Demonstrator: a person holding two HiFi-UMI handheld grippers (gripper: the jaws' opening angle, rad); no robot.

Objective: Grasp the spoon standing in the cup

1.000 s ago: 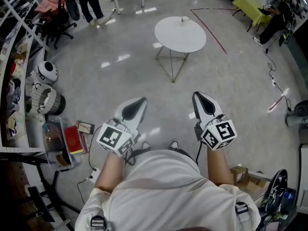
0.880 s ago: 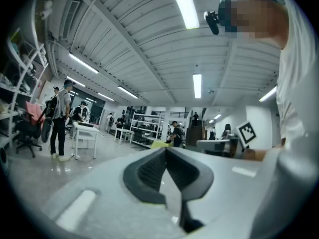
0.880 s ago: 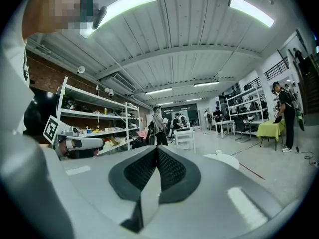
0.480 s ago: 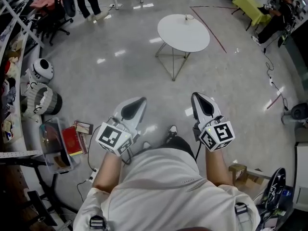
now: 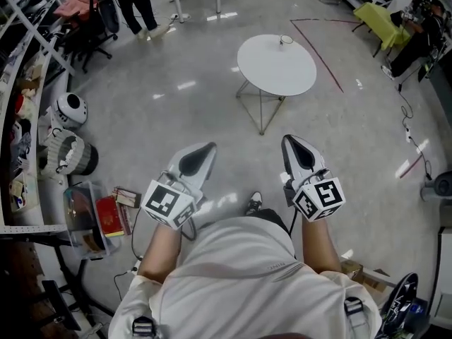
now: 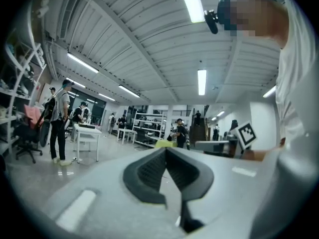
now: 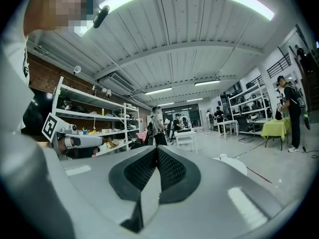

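Observation:
A small cup (image 5: 285,40) stands at the far edge of a round white table (image 5: 277,69) several steps ahead of me; the spoon in it is too small to make out. In the right gripper view the same cup (image 7: 223,156) and table (image 7: 232,165) show low at the right. Both grippers are held in front of my waist, far short of the table. My left gripper (image 5: 209,147) is shut with nothing in it, its pads meeting in the left gripper view (image 6: 166,151). My right gripper (image 5: 288,140) is likewise shut and empty, pads together (image 7: 157,151).
Shelving (image 5: 21,83) runs along the left, with a white helmet-like object (image 5: 70,107), a basket (image 5: 68,152) and a plastic bin (image 5: 85,217) on the floor beside it. A person (image 5: 134,2) stands far left; another sits by a yellow-green table (image 5: 376,14). Red tape (image 5: 321,46) crosses the floor.
The view has shifted, and the round table now sits a little lower and further right in it. Both grippers kept their place in front of me, still shut.

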